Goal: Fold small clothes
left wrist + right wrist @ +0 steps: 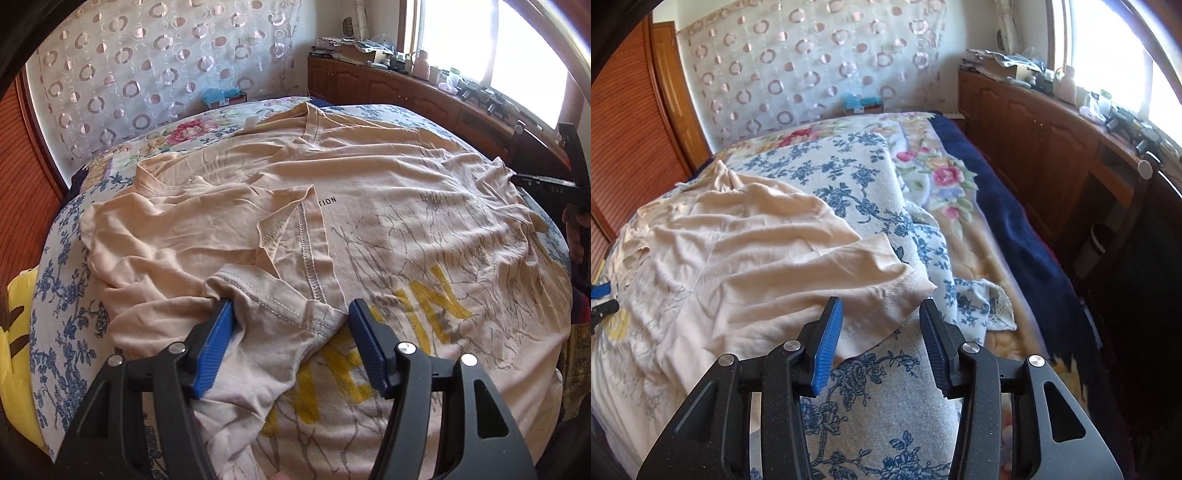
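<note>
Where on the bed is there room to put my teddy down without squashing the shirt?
The beige T-shirt covers most of the near bed. Free patches: the blue-flowered sheet right in front of the right gripper, and the rose-patterned blanket between that sheet and the wooden cabinets. The window ledge is crowded with bottles and clutter.

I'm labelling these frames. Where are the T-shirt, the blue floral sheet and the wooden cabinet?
T-shirt point(369, 192): left wrist view, on its chest beside the small black lettering.
Blue floral sheet point(871, 413): right wrist view, bare patch between the fingers.
Wooden cabinet point(1027, 122): right wrist view, a door panel.
</note>
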The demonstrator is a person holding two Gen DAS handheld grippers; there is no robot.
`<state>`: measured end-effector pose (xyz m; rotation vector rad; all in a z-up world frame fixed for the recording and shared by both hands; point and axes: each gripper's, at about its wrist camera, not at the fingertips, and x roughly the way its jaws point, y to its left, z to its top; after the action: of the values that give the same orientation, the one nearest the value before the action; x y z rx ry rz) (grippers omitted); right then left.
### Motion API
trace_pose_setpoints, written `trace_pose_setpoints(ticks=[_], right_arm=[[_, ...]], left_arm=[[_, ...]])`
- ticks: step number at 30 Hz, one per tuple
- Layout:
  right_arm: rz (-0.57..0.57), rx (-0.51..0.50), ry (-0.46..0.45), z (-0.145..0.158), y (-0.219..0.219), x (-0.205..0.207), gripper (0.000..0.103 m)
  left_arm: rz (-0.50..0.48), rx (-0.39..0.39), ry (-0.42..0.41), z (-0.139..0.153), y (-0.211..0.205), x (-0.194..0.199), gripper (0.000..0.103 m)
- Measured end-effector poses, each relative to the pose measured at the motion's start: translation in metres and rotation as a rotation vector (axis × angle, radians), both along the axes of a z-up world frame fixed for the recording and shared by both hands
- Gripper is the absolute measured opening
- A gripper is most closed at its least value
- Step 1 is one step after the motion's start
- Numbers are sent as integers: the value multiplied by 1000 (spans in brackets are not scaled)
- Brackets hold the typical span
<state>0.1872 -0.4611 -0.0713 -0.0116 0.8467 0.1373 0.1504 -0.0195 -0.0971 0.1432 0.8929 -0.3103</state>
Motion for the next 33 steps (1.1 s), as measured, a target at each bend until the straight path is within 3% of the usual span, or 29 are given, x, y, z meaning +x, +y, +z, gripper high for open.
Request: trace_pose_setpoints(ticks=[12,17,19,22,30,33], right_arm=[[24,-89,12,-4,6,10,42],[66,-110,-4,-4,14,8,22],[92,-110,-3,-4,17,8,8],[134,-91,-5,1,25,6,2],[288,-14,-130,54,79,-10,2],[388,-3,-168,74,121,-15,2]], left_arm=[[1,2,1,-1,0,1,69],[-2,-4,4,-1,0,1,70],[-4,-2,5,-1,-1,1,71],[-4,0,5,-1,-2,1,71],[-9,44,-33,6,-3,-13,71],[15,-16,-91,25,7,-34,71]])
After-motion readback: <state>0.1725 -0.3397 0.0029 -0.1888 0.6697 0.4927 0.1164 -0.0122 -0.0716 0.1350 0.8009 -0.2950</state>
